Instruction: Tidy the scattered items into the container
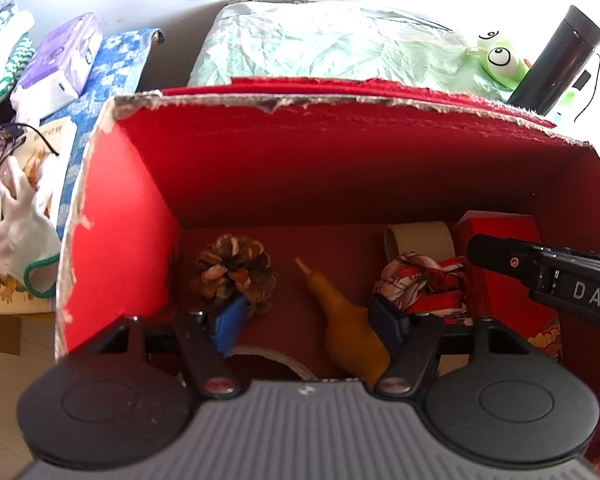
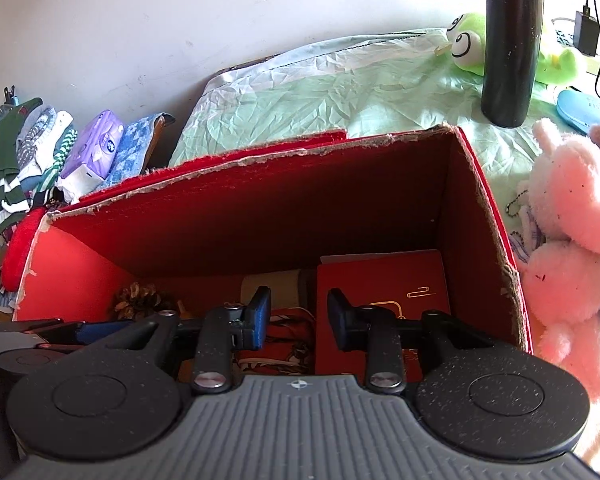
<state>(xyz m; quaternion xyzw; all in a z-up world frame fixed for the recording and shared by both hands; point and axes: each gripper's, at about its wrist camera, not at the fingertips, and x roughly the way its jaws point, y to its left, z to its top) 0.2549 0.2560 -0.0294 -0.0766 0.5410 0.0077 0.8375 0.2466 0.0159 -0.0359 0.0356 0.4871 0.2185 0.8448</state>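
A red cardboard box (image 1: pixel 320 160) with torn rims fills both views (image 2: pixel 260 216). Inside it lie a pine cone (image 1: pixel 234 270), a yellow gourd-shaped item (image 1: pixel 348 328), a red patterned cloth (image 1: pixel 424 284), a roll of tape (image 1: pixel 418 236) and a small red box (image 2: pixel 380 284). My left gripper (image 1: pixel 310 322) is open and empty, low inside the box above the gourd item. My right gripper (image 2: pixel 298 316) is open and empty, over the patterned cloth (image 2: pixel 288 344) beside the small red box. Its finger (image 1: pixel 540 268) shows at the right of the left wrist view.
A black flask (image 2: pixel 508 40) and a green frog toy (image 2: pixel 468 40) stand behind the box on a pale green sheet (image 2: pixel 320 92). A pink plush (image 2: pixel 572 220) lies right of it. Tissue pack (image 1: pixel 60 68), glasses (image 1: pixel 4 144), a white glove (image 1: pixel 16 220) and folded clothes (image 2: pixel 16 160) lie to the left.
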